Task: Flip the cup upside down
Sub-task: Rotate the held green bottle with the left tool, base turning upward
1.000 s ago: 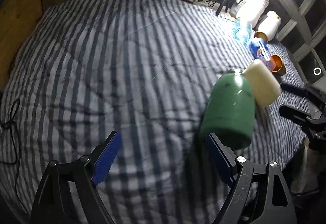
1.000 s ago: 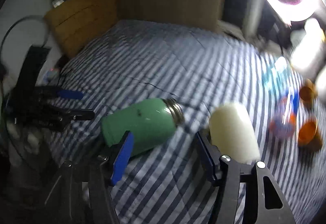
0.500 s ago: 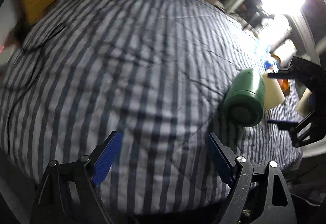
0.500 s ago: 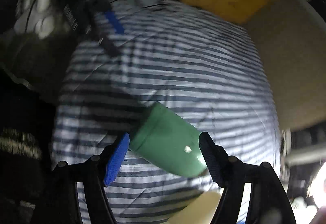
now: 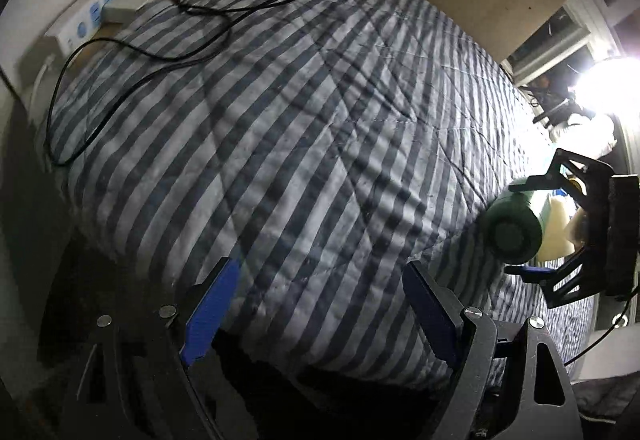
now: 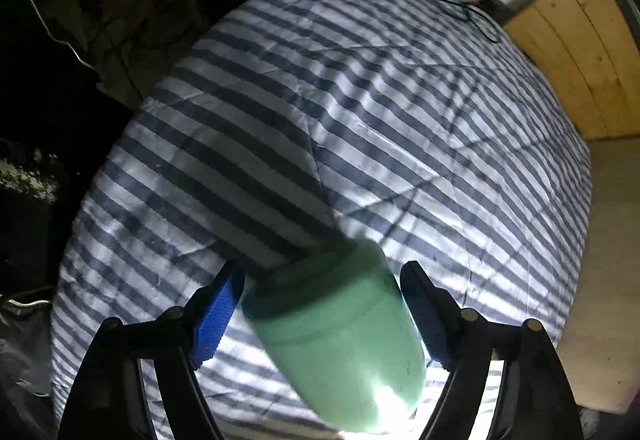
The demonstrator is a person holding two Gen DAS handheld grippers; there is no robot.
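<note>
The green cup [image 6: 336, 336] lies on its side on the striped blanket [image 6: 380, 128], its base towards the left gripper. In the right wrist view it sits between the blue fingers of my right gripper [image 6: 322, 312], which is open around it with small gaps each side. In the left wrist view the cup [image 5: 514, 226] lies at the right edge, with the right gripper [image 5: 532, 224] straddling it. My left gripper [image 5: 320, 314] is open and empty, near the bed's front edge, far left of the cup.
A cream cylinder [image 5: 558, 226] lies just behind the cup. A black cable [image 5: 160, 52] and a white power strip [image 5: 86, 20] are at the far left. A bright lamp [image 5: 612, 88] glares at the right. A wooden board [image 6: 580, 52] borders the bed.
The right gripper has swung round and moved in until its fingers straddle the green cup. The left gripper has pulled back and turned left, away from the cup.
</note>
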